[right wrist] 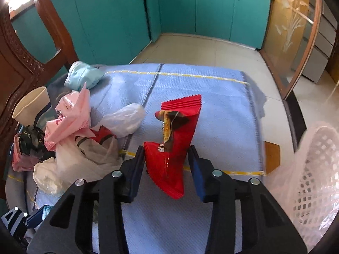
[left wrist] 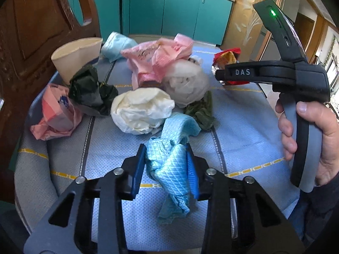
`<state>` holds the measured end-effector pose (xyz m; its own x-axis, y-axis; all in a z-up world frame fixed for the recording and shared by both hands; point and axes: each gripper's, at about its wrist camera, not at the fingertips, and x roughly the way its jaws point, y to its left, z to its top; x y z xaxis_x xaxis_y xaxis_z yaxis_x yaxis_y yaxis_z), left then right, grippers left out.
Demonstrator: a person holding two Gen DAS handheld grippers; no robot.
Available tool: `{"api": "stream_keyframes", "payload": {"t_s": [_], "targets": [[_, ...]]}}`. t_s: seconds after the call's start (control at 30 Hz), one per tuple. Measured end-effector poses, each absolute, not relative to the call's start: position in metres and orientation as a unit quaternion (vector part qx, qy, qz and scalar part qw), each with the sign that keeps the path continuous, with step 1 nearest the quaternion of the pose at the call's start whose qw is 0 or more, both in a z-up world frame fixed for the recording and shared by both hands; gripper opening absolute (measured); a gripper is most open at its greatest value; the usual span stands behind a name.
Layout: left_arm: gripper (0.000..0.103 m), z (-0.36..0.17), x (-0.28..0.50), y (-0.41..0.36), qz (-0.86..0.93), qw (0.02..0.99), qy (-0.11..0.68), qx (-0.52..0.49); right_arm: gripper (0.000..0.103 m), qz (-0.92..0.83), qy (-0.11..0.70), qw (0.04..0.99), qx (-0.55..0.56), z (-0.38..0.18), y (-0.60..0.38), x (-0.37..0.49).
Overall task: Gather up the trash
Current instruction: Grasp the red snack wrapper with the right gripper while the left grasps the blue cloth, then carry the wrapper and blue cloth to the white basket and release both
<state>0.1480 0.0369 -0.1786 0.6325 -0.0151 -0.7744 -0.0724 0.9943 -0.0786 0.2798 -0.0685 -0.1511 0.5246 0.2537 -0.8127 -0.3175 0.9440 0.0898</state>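
Observation:
A crumpled light blue cloth (left wrist: 169,165) sits between the blue pads of my left gripper (left wrist: 166,165), which is shut on it just above the blue tablecloth (left wrist: 243,127). In the right wrist view a red snack wrapper (right wrist: 173,148) stands tilted between the fingers of my right gripper (right wrist: 167,160), and both pads press its sides. The left wrist view shows that right gripper (left wrist: 220,75) from the side, held by a hand (left wrist: 317,139), with the red wrapper (left wrist: 226,57) at its tip. A heap of crumpled bags lies to the left.
The heap holds pink bags (left wrist: 161,57), white bags (left wrist: 139,112), dark green bags (left wrist: 91,91) and a paper cup (left wrist: 74,57). A white lattice basket with a plastic liner (right wrist: 313,169) stands at the right. A carved wooden chair back (left wrist: 31,31) rises on the left, with teal cabinets (right wrist: 118,21) behind.

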Motion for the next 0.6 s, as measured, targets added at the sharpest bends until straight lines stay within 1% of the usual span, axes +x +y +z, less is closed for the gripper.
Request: {"api": "stream_keyframes", "payload": {"t_s": [0.27, 0.43, 0.6], "targets": [[0.036, -0.142, 0.128, 0.021, 0.022, 0.923, 0.383, -0.015, 0.042, 0.174, 0.414, 0.894, 0.019, -0.115, -0.113, 0.253], [0.036, -0.113, 0.116, 0.007, 0.023, 0.936, 0.350, 0.007, 0.042, 0.185, 0.351, 0.917, 0.031, -0.090, -0.140, 0.230], [0.036, -0.090, 0.114, -0.009, 0.012, 0.944, 0.329, 0.019, 0.042, 0.185, 0.326, 0.925, 0.069, -0.078, -0.173, 0.217]]}}
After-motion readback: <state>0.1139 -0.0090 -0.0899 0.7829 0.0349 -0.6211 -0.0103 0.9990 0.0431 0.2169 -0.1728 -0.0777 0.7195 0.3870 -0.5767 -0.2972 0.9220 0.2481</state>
